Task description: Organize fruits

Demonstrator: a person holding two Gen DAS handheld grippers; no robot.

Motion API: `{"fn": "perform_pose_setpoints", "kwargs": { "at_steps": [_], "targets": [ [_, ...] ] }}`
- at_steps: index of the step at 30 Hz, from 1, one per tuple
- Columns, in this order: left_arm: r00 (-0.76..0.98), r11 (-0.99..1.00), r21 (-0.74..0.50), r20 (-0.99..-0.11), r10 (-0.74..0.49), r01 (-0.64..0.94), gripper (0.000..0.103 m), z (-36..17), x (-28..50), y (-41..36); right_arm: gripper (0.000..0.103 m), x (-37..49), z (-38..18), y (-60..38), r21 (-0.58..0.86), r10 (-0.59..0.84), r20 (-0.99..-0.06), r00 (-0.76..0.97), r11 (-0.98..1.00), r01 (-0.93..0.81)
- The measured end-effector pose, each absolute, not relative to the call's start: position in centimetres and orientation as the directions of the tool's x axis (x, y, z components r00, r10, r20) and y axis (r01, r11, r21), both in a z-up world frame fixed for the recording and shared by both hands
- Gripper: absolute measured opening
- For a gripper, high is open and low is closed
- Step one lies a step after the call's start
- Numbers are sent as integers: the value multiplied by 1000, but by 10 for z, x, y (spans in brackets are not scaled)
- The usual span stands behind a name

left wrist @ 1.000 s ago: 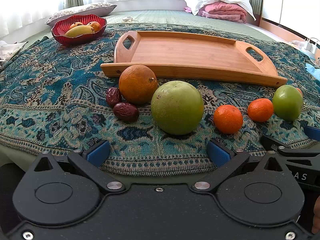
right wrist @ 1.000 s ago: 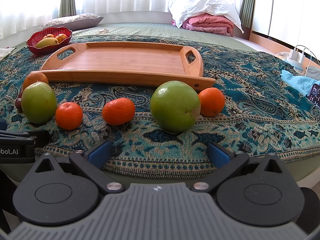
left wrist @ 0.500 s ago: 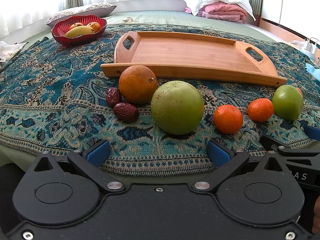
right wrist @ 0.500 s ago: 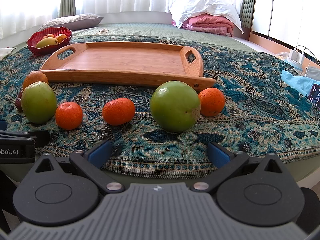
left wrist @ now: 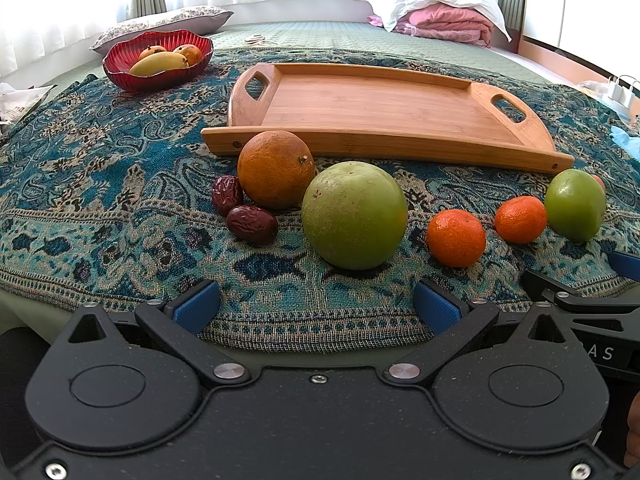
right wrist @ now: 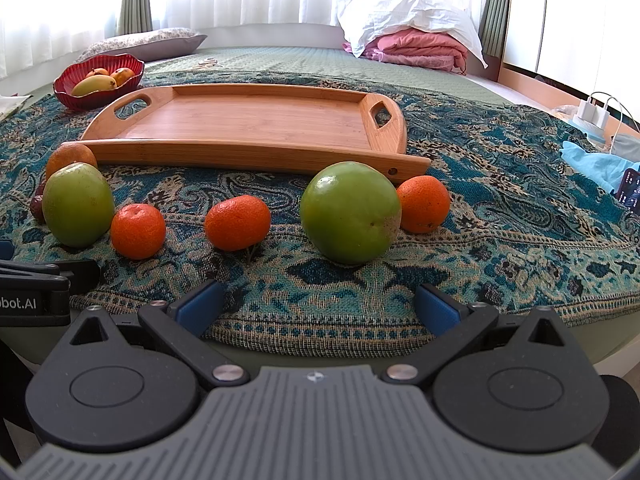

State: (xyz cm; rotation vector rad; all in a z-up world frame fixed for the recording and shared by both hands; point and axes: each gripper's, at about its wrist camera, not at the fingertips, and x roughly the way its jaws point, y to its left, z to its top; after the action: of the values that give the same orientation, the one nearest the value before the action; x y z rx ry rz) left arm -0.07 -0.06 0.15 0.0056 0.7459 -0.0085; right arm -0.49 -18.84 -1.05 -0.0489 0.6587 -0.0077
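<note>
A row of fruit lies on a patterned blue cloth (left wrist: 100, 168) in front of an empty wooden tray (left wrist: 380, 104). In the left wrist view: two dark dates (left wrist: 252, 222), a big orange (left wrist: 275, 169), a large green fruit (left wrist: 354, 215), two tangerines (left wrist: 456, 237) and a second green fruit (left wrist: 575, 205). My left gripper (left wrist: 316, 306) is open and empty, just short of the large green fruit. In the right wrist view my right gripper (right wrist: 318, 306) is open and empty before the second green fruit (right wrist: 350, 212), with a tangerine (right wrist: 424, 204) behind it.
A red bowl (left wrist: 158, 62) with mangoes stands at the back left of the cloth. The tray also shows in the right wrist view (right wrist: 248, 120). Pillows and pink bedding (right wrist: 416, 46) lie on the bed behind. A phone and chargers (right wrist: 630, 192) are at the right.
</note>
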Motion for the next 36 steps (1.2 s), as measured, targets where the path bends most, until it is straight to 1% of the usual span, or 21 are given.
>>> {"fn": "perform_pose_setpoints", "kwargs": {
  "at_steps": [20, 23, 28, 30, 33, 35, 36],
  "targets": [
    [732, 1000, 18, -681, 5, 9, 103, 5, 1, -3, 103, -4, -7, -189, -41, -22, -608, 793, 999, -4],
    [741, 1000, -3, -672, -6, 5, 103, 5, -1, 0, 103, -9, -10, -189, -37, -21, -596, 803, 999, -1],
    [765, 1000, 26, -644, 12, 7, 103, 4, -7, -4, 103, -12, -13, -188, -47, -26, -579, 815, 999, -2],
    [763, 1000, 20, -646, 9, 6, 103, 8, -7, -4, 103, -13, -9, -189, -41, -21, -576, 817, 999, -3],
    [771, 1000, -17, -636, -14, 5, 94, 15, -9, 0, 103, -17, -4, -193, -27, 11, -548, 837, 999, -31],
    [791, 999, -46, -611, -33, 7, 87, 22, -11, 4, 101, -20, 0, -195, -26, 26, -516, 856, 999, -46],
    [804, 998, -58, -594, -40, 7, 86, 25, -13, 5, 100, -21, 3, -195, -29, 27, -500, 866, 998, -48]
  ]
}}
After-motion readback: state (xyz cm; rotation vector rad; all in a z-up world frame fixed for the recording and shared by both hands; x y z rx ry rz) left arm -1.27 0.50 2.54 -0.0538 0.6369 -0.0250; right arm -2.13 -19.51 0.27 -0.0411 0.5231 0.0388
